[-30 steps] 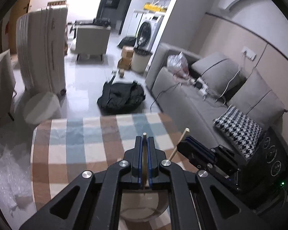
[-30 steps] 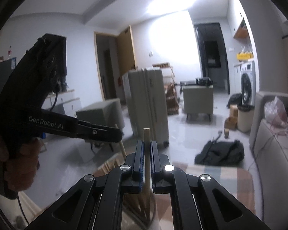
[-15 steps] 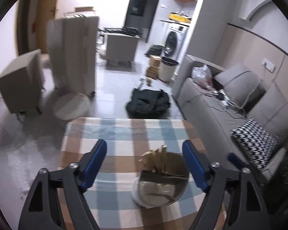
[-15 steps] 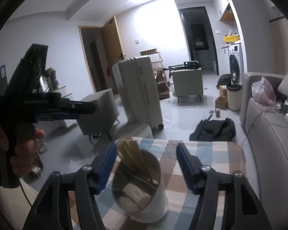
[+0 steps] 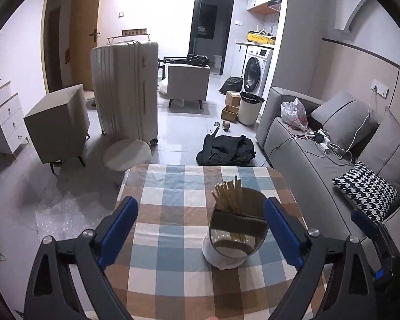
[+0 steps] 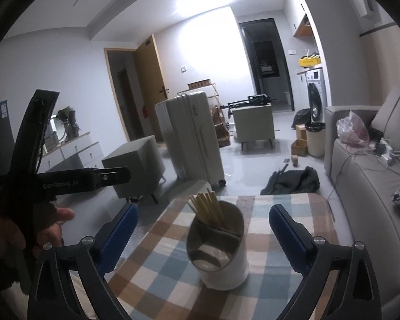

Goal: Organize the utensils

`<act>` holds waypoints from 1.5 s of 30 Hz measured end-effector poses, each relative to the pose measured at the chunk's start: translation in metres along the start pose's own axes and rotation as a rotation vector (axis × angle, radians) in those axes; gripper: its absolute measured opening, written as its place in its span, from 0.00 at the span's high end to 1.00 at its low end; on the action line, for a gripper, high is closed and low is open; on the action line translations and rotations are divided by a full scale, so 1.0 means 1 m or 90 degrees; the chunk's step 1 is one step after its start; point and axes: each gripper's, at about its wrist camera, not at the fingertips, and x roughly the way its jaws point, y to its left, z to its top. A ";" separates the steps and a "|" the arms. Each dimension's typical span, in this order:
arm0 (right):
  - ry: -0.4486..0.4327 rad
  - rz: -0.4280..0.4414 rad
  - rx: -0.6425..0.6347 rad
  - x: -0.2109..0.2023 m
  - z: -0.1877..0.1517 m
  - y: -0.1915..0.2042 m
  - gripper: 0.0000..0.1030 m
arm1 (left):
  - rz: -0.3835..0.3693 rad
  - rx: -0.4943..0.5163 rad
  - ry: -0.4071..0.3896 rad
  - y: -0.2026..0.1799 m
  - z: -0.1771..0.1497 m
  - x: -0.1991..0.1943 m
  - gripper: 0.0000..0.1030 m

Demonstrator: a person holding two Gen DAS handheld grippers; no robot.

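A white utensil holder (image 5: 226, 253) stands on the checked tablecloth (image 5: 173, 202), with a bundle of wooden chopsticks (image 5: 228, 194) upright in its rear compartment. My left gripper (image 5: 200, 226) hovers short of it and above it, its jaws opening wide and nothing held between the blue pads. In the right wrist view the same holder (image 6: 221, 261) and chopsticks (image 6: 206, 208) sit ahead of my right gripper (image 6: 204, 229), whose jaws are also opening with nothing held. A hand (image 6: 48, 229) at the left holds the left gripper's handle.
The table's far edge (image 5: 200, 166) drops to a tiled floor with a black bag (image 5: 226, 149), a round stool (image 5: 126, 154) and a tall suitcase (image 5: 125, 88). A grey sofa (image 5: 320, 165) runs along the right side of the table.
Each gripper was shut on a single chopstick a second ago. Both have opened and let go, then drawn back and upward; the chopsticks now stand in the holder.
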 end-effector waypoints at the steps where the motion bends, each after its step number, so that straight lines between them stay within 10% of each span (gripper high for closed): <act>1: 0.001 -0.005 0.000 -0.002 -0.001 0.003 0.01 | 0.003 0.002 -0.005 0.000 -0.002 -0.003 0.10; 45: 0.015 -0.089 -0.004 -0.027 -0.020 0.018 0.00 | 0.048 -0.011 -0.027 0.011 -0.049 -0.014 0.10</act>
